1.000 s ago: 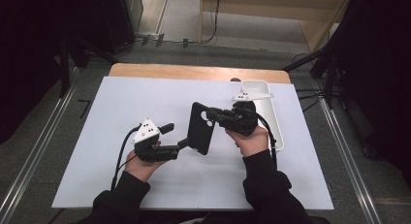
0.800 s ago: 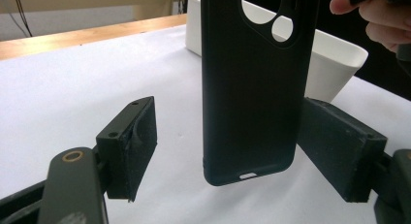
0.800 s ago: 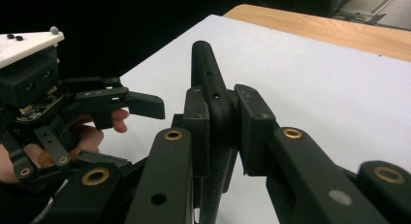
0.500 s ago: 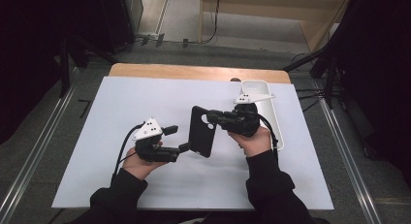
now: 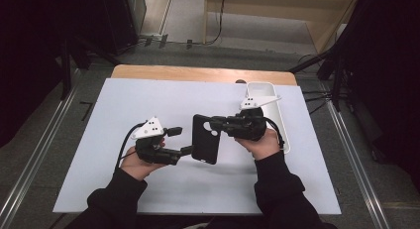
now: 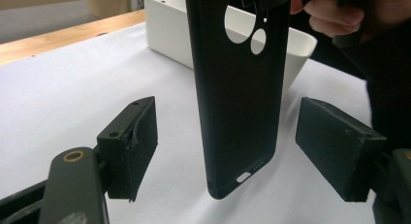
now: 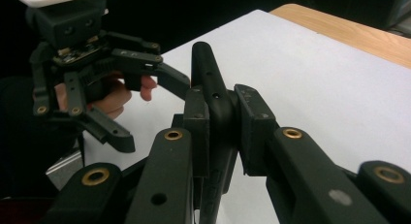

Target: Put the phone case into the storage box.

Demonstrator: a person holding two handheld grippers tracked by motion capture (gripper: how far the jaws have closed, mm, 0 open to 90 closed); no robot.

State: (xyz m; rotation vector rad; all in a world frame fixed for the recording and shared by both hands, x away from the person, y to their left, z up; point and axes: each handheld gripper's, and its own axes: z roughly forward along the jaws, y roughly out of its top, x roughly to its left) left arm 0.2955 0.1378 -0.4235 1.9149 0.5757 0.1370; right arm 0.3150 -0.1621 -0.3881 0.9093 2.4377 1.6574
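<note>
A black phone case [image 5: 205,140] with round camera holes is held on edge above the white table mat [image 5: 124,100]. My right gripper [image 5: 214,124] is shut on its upper end; in the right gripper view the pads [image 7: 252,117] press both faces of the case [image 7: 206,64]. My left gripper [image 5: 182,141] is open. In the left gripper view the case's lower end [image 6: 237,88] hangs between the left gripper's [image 6: 232,146] two pads with a gap on each side.
A white rectangular tray [image 5: 277,115] stands at the mat's right side, behind the right hand; its wall [image 6: 169,20] shows past the case. A wooden strip [image 5: 198,73] runs along the table's far edge. The mat is bare around both hands.
The left gripper has shifted slightly toward the case's lower end. The right hand and the case have barely moved.
</note>
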